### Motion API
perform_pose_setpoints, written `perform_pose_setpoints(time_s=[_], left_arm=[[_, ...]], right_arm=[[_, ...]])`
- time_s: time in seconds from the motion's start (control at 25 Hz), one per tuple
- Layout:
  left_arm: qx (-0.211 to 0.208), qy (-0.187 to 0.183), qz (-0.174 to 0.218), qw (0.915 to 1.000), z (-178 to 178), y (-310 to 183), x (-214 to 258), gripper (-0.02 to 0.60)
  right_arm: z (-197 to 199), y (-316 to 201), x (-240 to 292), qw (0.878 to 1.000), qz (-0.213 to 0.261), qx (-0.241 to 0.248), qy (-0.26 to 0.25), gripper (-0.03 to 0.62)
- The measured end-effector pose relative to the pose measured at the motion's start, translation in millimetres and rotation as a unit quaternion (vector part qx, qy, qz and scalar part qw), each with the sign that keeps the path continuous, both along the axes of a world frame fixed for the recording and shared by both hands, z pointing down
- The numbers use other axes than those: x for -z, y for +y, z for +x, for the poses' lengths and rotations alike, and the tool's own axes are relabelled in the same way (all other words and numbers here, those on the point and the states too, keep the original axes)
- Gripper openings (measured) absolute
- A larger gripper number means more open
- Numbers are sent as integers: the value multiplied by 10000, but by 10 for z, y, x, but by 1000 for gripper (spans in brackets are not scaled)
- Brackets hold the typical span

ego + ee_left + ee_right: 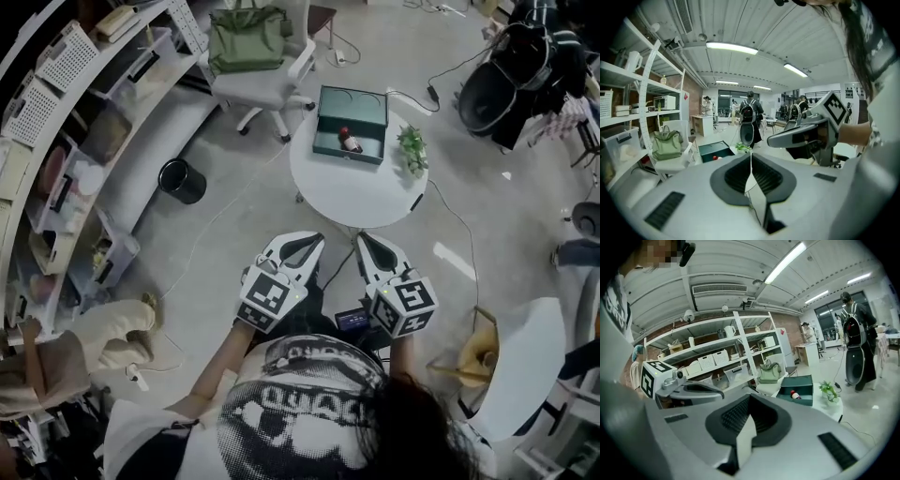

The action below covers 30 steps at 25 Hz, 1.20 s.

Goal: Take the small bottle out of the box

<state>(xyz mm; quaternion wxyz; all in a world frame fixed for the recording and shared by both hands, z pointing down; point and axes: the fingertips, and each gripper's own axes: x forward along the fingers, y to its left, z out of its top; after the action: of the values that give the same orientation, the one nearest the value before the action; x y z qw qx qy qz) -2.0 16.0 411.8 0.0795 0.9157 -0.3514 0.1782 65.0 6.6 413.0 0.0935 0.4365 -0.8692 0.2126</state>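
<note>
A round white table (356,192) is seen at the far side, with an open green box (366,108) on it. The left gripper (307,242) and right gripper (369,242) are held side by side, well short of the table, each with jaws together and empty. The small bottle (350,142) lies inside the box, its long axis running near to far and its red cap at the far end.

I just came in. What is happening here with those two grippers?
A person holds a left gripper and a right gripper, both shut and empty, in front of the body. Ahead stands a round white table with an open green box and a small plant. The small bottle lies inside the box, untouched; neither gripper is near it yet.
</note>
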Motion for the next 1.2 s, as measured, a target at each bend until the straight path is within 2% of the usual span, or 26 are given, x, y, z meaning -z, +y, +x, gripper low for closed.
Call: perform_pose_setpoints(time_s=[0.16,0.28,0.48,0.8,1.2], left_arm=[[37,-156,-88,9998,-245,-373,-81,14],[-19,-26,-228,9997,-330,-572,-134,14],[-209,72,-214,9995,-431,-916,-149,14],[-405,295,-1,9987,-317,-1305,-68,14],[-554,431,-337,9970,-83,-1385,-184,14]], right_arm=[[-138,-412,3,9999,-104,-31,-4,-2],[-214,-655,-11,9998,-187,-90,-8,-2],[-319,-961,-12,9992,-275,-280,-79,-3],[-184,-1159,-122,9973,-387,-620,-74,-2],[29,-1249,-198,9954,-530,-794,-41,-2]])
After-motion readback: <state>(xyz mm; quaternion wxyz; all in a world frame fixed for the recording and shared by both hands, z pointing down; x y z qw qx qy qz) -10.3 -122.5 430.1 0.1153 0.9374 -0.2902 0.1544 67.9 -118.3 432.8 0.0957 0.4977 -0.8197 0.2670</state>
